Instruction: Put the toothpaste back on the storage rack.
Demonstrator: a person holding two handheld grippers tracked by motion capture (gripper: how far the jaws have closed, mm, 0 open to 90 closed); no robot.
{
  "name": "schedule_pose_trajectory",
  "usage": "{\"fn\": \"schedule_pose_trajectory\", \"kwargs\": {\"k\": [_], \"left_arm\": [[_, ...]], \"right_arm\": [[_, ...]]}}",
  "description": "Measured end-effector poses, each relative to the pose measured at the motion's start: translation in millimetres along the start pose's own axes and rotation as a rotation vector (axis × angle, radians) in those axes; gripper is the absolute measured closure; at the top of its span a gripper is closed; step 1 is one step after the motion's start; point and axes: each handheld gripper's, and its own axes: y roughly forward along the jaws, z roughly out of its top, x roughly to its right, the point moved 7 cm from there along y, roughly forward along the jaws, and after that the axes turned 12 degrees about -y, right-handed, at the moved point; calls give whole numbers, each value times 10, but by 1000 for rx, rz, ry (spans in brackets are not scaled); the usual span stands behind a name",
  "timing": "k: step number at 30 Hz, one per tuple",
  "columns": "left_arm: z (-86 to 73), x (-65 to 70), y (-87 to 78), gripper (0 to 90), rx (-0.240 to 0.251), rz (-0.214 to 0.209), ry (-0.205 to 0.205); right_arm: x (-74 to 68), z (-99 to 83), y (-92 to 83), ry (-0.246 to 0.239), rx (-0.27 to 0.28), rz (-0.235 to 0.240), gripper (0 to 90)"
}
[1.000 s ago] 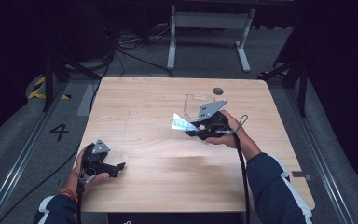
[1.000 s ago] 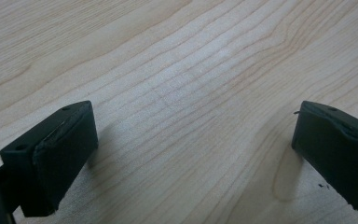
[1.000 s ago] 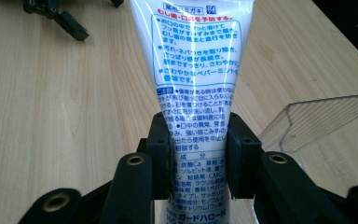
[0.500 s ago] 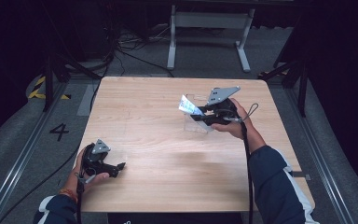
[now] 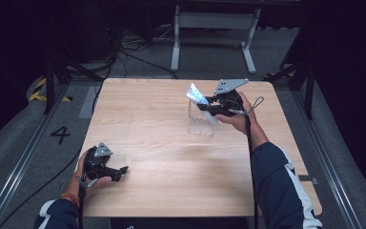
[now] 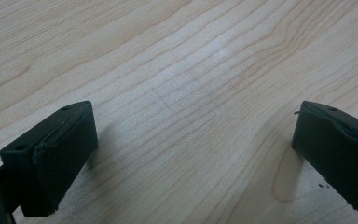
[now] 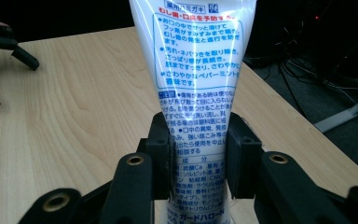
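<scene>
While the left gripper (image 5: 119, 170) rests low at the near left corner of the wooden table (image 5: 162, 143), its jaws spread wide over bare wood in the left gripper view, the right gripper (image 5: 204, 104) is held up over the far right part of the tabletop with a white toothpaste tube (image 5: 196, 93) clamped between its jaws. In the right gripper view the two black jaws press the tube (image 7: 198, 84) from either side at its lower part, and the tube's printed face, covered in blue Japanese text with a line of red at the top, rises away from the camera past the top of the frame. From the high view, the tube points up and to the left from the gripper, tilted, just above a clear, box-like plastic holder (image 5: 201, 121) standing on the table; whether the tube touches the holder cannot be told. The person's right hand (image 5: 236, 117) grips the tool from behind, a dark blue sleeve (image 5: 276, 186) reaching in from the bottom edge. The left hand (image 5: 88, 174) holds its gripper well apart from the holder. Around the table lie a grey floor, dark cables (image 5: 133, 47) and a white metal frame (image 5: 214, 28).
</scene>
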Motion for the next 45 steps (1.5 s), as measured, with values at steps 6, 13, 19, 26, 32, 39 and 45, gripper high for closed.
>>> {"fn": "schedule_pose_trajectory", "kwargs": {"k": [6,13,19,26,32,39,45], "left_arm": [[-1,2,1,6,0,-2,-3],[2,-3,2,6,2,0,4],[3,-3,3,6,2,-2,4],[5,-8,3,6,2,0,11],[5,-7,3,6,2,0,10],[3,-4,3,6,1,-2,7],[2,-5,2,6,0,-1,7]], "right_arm": [[112,-11,42,32,12,-30,679],[197,-47,136,44,11,-62,679],[245,-107,206,52,4,-68,678],[311,-183,251,73,20,-83,678],[310,-271,260,79,27,-88,677],[287,-375,287,80,20,-89,675],[262,-435,276,73,27,-85,674]]}}
